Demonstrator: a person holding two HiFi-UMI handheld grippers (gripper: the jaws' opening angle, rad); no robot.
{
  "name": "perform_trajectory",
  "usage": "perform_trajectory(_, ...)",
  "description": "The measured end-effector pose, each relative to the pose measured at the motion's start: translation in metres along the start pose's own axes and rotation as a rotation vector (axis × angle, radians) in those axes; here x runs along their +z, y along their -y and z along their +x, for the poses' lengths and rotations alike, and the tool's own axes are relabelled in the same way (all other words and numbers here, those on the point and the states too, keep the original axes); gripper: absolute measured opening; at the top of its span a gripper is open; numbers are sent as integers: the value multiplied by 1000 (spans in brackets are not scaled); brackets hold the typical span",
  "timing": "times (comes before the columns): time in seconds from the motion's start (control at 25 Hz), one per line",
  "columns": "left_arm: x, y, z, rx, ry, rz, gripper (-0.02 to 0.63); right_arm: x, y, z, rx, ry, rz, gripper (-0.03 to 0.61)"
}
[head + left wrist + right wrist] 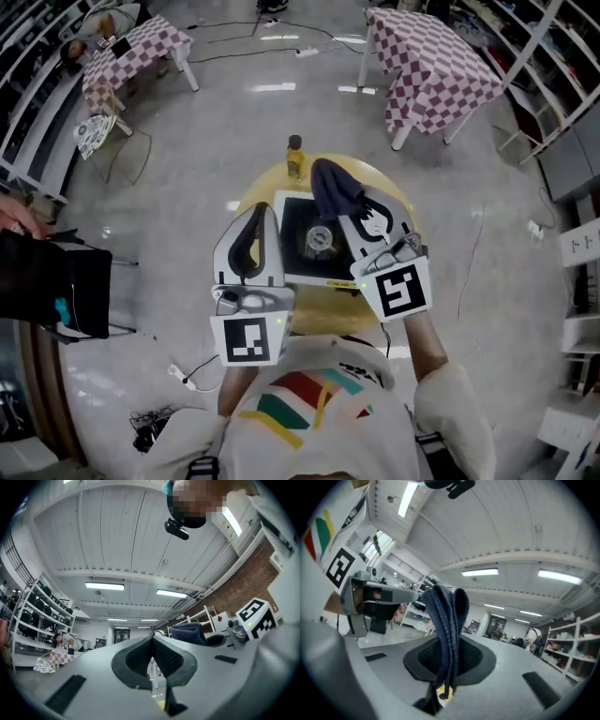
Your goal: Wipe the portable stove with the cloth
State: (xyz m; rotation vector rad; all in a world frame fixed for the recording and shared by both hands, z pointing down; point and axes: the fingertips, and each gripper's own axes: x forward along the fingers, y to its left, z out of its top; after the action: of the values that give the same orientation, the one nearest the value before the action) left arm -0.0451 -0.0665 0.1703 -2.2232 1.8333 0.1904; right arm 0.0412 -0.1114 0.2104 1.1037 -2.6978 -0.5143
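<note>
Head view is showing a person holding both grippers up over the stove. Left gripper (pixel 264 212) is pressing its jaws together on nothing. Right gripper (pixel 362 208) is pinching the dark blue cloth (pixel 333 190), which is sticking up out of the jaws, seemingly off the stove. Cloth is looking soft, light and limp, so gripping a bunched fold is probably the safest hold. Portable stove (pixel 295 221) is sitting on the round table (pixel 251 193), with a bottle (pixel 294 157) behind it and checkered tables (pixel 427 66) farther off. No brand or label is reading clearly.
</note>
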Motion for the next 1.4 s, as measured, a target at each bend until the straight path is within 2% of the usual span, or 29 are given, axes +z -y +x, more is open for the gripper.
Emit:
perform_trajectory(0.08, 4, 14, 6, -40, 21, -2, 5, -13, 15, -19, -113, -30, 78, 32)
perform_trajectory(0.16, 3, 31, 10, -77, 27, -10, 5, -27, 21, -36, -174, -55, 110, 32)
perform_trajectory(0.44, -13, 70, 13, -174, -1, -27, 5, -67, 17, -81, -309, -75, 286, 32)
perform_trajectory(0.6, -19, 77, 14, -192, -18, -27, 5, -77, 16, -94, -373, -96, 332, 32)
perform_trajectory(0.88, -22, 76, 12, -183, -24, 5, 5, -77, 17, -93, -380, -95, 321, 32)
perform_trajectory(1.04, -24, 73, 11, -163, -27, 11, 5, -75, 20, -92, -374, -69, 282, 32)
perform_trajectory(1.4, -24, 71, 6, -136, -39, 42, 5, -73, 15, -93, -344, -47, 316, 32)
